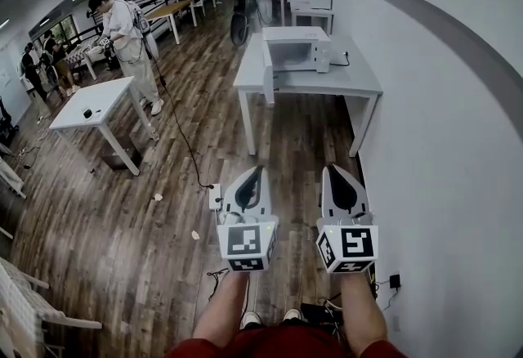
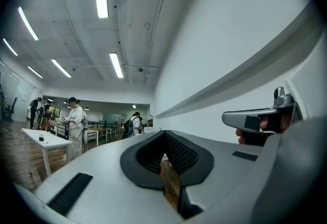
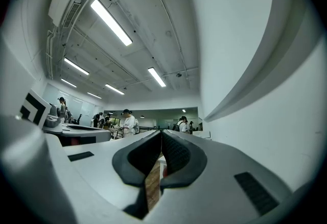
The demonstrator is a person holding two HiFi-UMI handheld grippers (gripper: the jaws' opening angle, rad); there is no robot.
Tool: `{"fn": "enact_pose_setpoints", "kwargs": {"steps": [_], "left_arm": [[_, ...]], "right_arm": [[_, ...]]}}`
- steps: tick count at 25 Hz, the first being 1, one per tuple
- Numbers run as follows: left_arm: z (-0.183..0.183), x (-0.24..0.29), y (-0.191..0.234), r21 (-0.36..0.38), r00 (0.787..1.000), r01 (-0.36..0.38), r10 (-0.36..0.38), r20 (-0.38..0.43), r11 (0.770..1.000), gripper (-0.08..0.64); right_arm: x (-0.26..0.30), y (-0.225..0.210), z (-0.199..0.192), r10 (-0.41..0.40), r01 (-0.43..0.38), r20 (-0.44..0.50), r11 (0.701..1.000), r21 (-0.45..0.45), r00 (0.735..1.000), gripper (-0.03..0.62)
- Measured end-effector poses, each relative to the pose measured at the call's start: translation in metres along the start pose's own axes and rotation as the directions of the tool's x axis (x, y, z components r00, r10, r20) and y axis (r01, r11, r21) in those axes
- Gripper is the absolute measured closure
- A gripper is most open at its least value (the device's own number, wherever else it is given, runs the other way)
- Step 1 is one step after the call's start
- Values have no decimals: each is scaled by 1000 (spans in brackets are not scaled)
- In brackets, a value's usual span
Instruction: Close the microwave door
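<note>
We are holding the left tool [image 1: 254, 174] and right tool [image 1: 336, 170] close in front, both pinched together and empty. Well ahead, the microwave [image 1: 296, 47] is sitting on the grey counter [image 1: 359, 88], its door [image 1: 268, 74] hanging open. We are judging it light, stiff and hinged: push its free edge.
</note>
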State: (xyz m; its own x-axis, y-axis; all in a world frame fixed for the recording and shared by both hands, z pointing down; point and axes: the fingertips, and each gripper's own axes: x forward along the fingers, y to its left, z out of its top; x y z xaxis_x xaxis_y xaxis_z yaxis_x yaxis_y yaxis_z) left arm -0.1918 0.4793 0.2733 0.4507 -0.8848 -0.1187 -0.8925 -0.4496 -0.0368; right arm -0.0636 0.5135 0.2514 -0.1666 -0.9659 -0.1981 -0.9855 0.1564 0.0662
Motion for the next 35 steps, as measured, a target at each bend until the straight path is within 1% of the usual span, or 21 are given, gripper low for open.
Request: {"fn": "enact_pose_setpoints", "kwargs": {"steps": [6,9,11,15,22,30,35], "left_arm": [[-5,7,-19,7,1000,-5,5,0,1000,534],[-11,17,-25,2,1000,-3,3,-5,1000,534],[-16,23,-24,3,1000,1,-1,-7,1000,534],[-21,42,-14,-14,1000,12,-12,3,1000,534],[-33,97,26,-18,999,34,-33,10,999,534],[-39,162,84,-22,997,68,-67,27,997,534],[-42,197,116,-27,994,99,-98,38,995,534]], "right_arm": [[-3,-22,-5,6,-6,-1,1000,9,1000,565],[1,-34,-13,9,-9,-13,1000,21,1000,565],[5,-35,-20,12,-11,-26,1000,24,1000,565],[23,-37,-31,12,-12,-45,1000,2,999,565],[93,-34,-50,9,-9,-50,1000,-4,999,565],[182,-18,-63,1,-2,-46,1000,-22,999,565],[228,-10,-68,-18,16,-39,999,-32,999,565]]}}
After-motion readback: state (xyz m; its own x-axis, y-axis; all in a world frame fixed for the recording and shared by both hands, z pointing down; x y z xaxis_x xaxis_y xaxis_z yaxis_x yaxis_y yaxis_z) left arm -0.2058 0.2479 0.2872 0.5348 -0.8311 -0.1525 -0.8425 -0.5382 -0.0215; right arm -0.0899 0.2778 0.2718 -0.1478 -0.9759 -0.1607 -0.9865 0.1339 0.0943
